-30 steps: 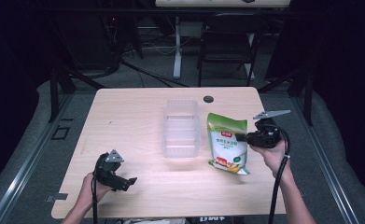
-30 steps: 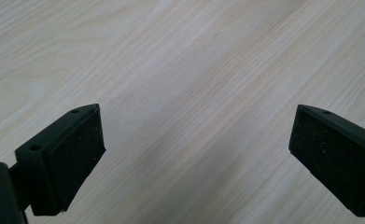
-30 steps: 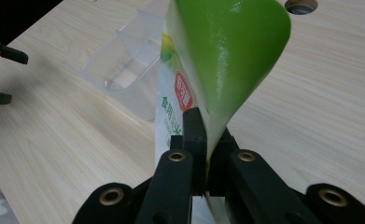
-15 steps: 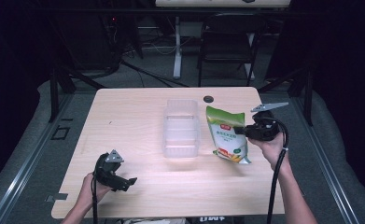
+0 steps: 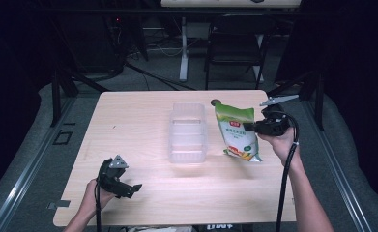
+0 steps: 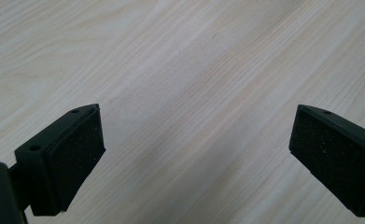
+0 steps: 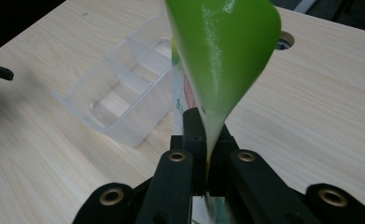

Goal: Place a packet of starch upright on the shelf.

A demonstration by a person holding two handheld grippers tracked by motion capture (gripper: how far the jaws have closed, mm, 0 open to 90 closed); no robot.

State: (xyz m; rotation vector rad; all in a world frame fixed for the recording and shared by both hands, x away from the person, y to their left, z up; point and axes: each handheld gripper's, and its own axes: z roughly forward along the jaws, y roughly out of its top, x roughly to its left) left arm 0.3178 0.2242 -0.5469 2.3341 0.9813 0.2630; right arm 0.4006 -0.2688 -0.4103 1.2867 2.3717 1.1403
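Observation:
A green and white pouch [image 5: 237, 131] hangs tilted over the right half of the table, its lower end near the tabletop. My right gripper [image 5: 252, 127] is shut on the pouch's right edge; in the right gripper view the green pouch [image 7: 222, 51] rises from between the closed jaws of my right gripper [image 7: 207, 140]. A clear plastic bin [image 5: 187, 133] with dividers sits at the table's middle, left of the pouch; the clear bin [image 7: 124, 88] looks empty. My left gripper [image 5: 134, 188] rests at the front left, open; my left gripper [image 6: 194, 149] has bare wood between its pads.
The wooden table [image 5: 128, 125] has a round cable hole [image 5: 215, 102] at its far edge, behind the pouch. A chair [image 5: 235, 43] and a desk leg stand beyond the table. Metal rails run along the floor on both sides.
My right gripper has lifted the pouch and carried it up and slightly away from the front edge, tilting it more upright. The left gripper has stayed put.

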